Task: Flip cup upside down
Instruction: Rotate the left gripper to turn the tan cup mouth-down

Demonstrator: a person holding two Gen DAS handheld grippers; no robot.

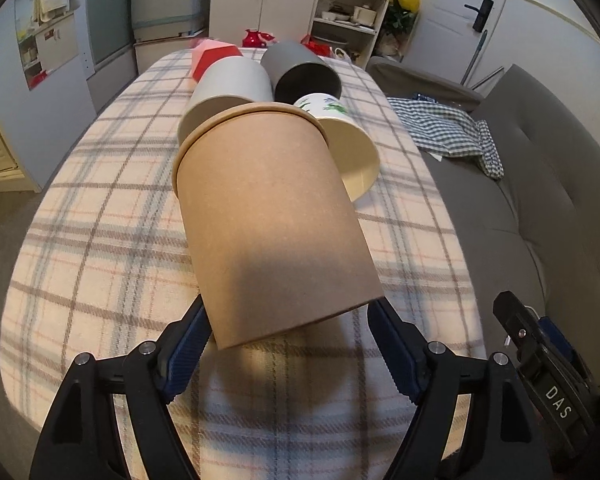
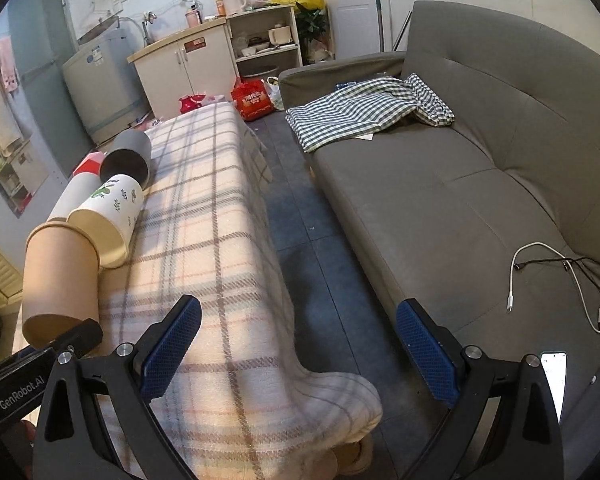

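My left gripper (image 1: 290, 322) is shut on the base of a brown paper cup (image 1: 268, 208) and holds it tilted above the plaid-covered table (image 1: 100, 240), rim pointing away. The brown paper cup also shows in the right wrist view (image 2: 60, 276) at the left. Behind it several cups lie on their sides: a white leaf-print cup (image 2: 108, 220), a light grey cup (image 1: 228, 88), a dark grey cup (image 1: 304, 72) and a red one (image 1: 212, 56). My right gripper (image 2: 298, 352) is open and empty past the table's right edge, over the floor.
A grey sofa (image 2: 480, 160) with a checked cloth (image 2: 360, 112) runs along the right. Cables (image 2: 560, 280) and a phone (image 2: 554, 376) lie on its seat. Cabinets (image 2: 188, 64) and shelves stand at the far end. A tiled floor strip (image 2: 308, 220) separates table and sofa.
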